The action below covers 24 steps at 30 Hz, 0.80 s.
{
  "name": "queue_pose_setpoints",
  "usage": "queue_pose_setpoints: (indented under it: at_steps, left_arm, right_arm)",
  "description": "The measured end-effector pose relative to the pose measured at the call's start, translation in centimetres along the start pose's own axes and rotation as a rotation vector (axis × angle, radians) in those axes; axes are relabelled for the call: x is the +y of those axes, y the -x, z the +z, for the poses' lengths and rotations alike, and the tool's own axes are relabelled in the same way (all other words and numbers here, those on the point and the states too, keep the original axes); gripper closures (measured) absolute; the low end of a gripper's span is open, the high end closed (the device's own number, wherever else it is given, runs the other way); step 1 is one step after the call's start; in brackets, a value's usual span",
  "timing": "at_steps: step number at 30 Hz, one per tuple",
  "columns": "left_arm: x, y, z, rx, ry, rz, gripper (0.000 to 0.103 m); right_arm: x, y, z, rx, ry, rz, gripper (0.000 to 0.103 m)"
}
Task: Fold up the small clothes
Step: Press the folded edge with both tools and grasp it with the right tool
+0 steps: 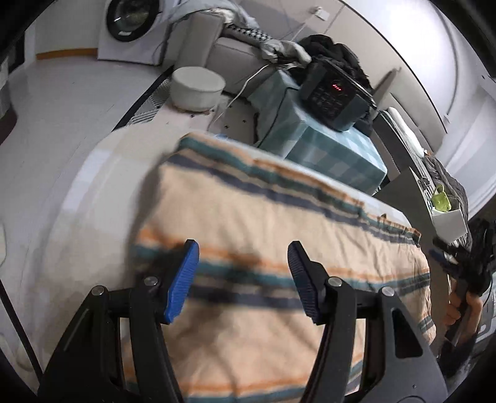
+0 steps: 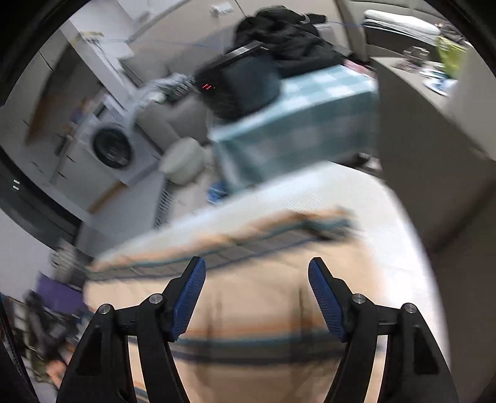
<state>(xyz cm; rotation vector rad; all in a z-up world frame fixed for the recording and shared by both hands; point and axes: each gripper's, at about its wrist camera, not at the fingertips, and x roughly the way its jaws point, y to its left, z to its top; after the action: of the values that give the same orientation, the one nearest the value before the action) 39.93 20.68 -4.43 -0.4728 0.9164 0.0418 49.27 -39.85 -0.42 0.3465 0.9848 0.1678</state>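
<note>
A peach garment with orange, teal and navy stripes (image 1: 263, 235) lies flat on the white table (image 1: 77, 192). My left gripper (image 1: 243, 257) hovers over its near part, jaws wide open, holding nothing. In the right wrist view, which is blurred by motion, the same garment (image 2: 254, 297) lies under my right gripper (image 2: 256, 274), also wide open and empty. The other hand-held gripper and the hand on it (image 1: 465, 297) show at the garment's right edge in the left wrist view.
A box under teal checked cloth (image 1: 334, 152) stands just past the table, with a black device showing red lights (image 1: 334, 90) on it. A white round stool (image 1: 198, 86), a washing machine (image 1: 130, 18) and dark clothes (image 1: 338, 52) lie beyond. A grey counter (image 2: 427, 130) stands right.
</note>
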Motion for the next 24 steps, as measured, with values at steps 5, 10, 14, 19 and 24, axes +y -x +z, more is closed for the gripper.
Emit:
queue_pose_setpoints:
  at_steps: [5, 10, 14, 19, 24]
  left_arm:
    - [3.0, 3.7, -4.1, 0.042, 0.031, -0.004, 0.047]
    - [5.1, 7.6, -9.5, 0.080, 0.056, -0.014, 0.047]
    - [6.6, 10.5, -13.2, 0.070, 0.099, -0.003, 0.047]
    - [7.9, 13.4, -16.7, 0.061, 0.152, -0.063, 0.047]
    - [7.6, 13.3, -17.4, 0.051, 0.148, -0.097, 0.050]
  right_arm:
    - [-3.6, 3.7, -5.0, 0.039, 0.051, 0.023, 0.032]
    - [-6.1, 7.2, -11.3, 0.071, 0.024, 0.056, 0.032]
    - [-7.7, 9.8, -15.3, 0.049, -0.036, 0.087, 0.032]
    - [-7.8, 11.2, -18.2, 0.045, -0.060, 0.137, 0.032]
    - [-7.1, 10.7, -19.0, 0.040, -0.083, 0.167, 0.032]
